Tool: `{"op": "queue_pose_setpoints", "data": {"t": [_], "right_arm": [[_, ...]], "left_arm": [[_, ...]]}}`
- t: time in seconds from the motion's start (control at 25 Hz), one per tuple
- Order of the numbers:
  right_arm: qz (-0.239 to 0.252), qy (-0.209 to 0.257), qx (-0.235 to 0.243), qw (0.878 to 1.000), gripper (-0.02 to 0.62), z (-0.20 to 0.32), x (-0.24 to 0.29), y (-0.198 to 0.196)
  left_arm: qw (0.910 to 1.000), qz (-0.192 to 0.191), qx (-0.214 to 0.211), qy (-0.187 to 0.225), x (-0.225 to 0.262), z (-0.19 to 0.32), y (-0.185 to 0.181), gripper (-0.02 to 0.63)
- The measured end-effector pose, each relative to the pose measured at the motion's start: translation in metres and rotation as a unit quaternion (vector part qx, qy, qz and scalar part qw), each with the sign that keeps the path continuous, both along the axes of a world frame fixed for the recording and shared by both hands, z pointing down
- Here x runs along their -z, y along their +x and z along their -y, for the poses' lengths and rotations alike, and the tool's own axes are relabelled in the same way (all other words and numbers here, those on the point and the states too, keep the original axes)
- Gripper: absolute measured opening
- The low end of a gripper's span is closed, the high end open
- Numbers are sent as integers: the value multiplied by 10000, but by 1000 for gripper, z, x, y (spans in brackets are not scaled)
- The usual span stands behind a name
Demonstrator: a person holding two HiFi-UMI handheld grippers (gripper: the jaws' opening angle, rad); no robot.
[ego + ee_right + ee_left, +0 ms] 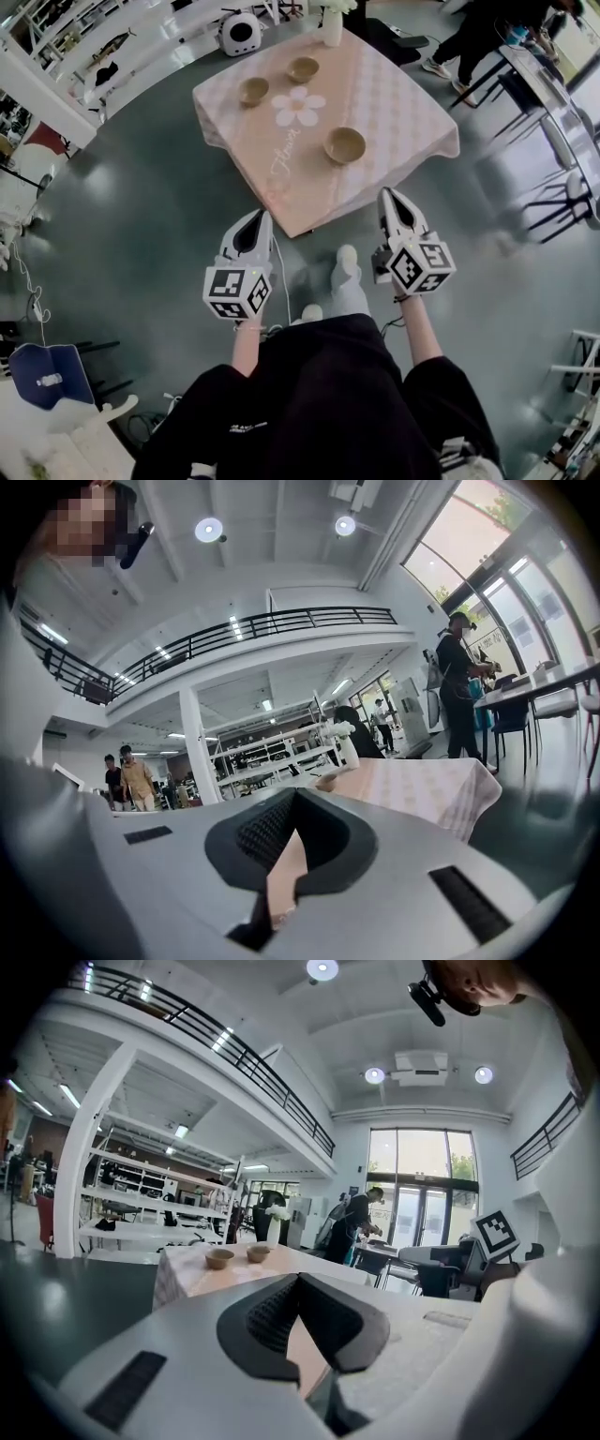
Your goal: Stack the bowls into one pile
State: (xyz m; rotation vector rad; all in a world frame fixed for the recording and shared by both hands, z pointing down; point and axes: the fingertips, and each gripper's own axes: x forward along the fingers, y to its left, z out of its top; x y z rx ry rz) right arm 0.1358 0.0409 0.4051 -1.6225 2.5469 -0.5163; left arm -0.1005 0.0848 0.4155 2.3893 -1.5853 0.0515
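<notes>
We stand a little short of the square table draped in a pink checked cloth with a white flower print [403,112], with both tools held out in front of us and neither over the tabletop. The left gripper [262,219] has its dark pads closed together with nothing between them, and the right gripper [388,197] is likewise fully closed and empty. The three shallow tan bowls sit well apart on the cloth: the near bowl [345,145] towards the right, the left bowl [253,91] beyond the flower, and the far bowl [303,69] near a white vase [332,26] at the back edge. Nothing is stacked yet, so we judge the task is at its very start. The risks we see lie ahead. Reaching in with closed jaws would push a bowl rather than take it. A pinch on a thin rim could let the bowl tip or slip. A jaw catching the loose cloth could drag all three. Reaching for the far bowl could knock the vase.
</notes>
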Motion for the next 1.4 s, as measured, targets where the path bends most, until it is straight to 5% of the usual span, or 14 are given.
{"op": "queue_pose_setpoints", "data": {"t": [0.56, 1.04, 1.4], "right_arm": [[-93, -716, 894, 9934, -8, 133, -54, 11], [-690, -1318, 1561, 9765, -8, 210, -106, 8], [-670, -1927, 1872, 9609, 137, 228, -144, -18]], "left_arm": [[9954, -310, 470, -769, -51, 108, 41, -3], [9841, -502, 965, -1406, -95, 164, 61, -3], [9758, -628, 1034, -1820, -119, 181, 61, -3]]}}
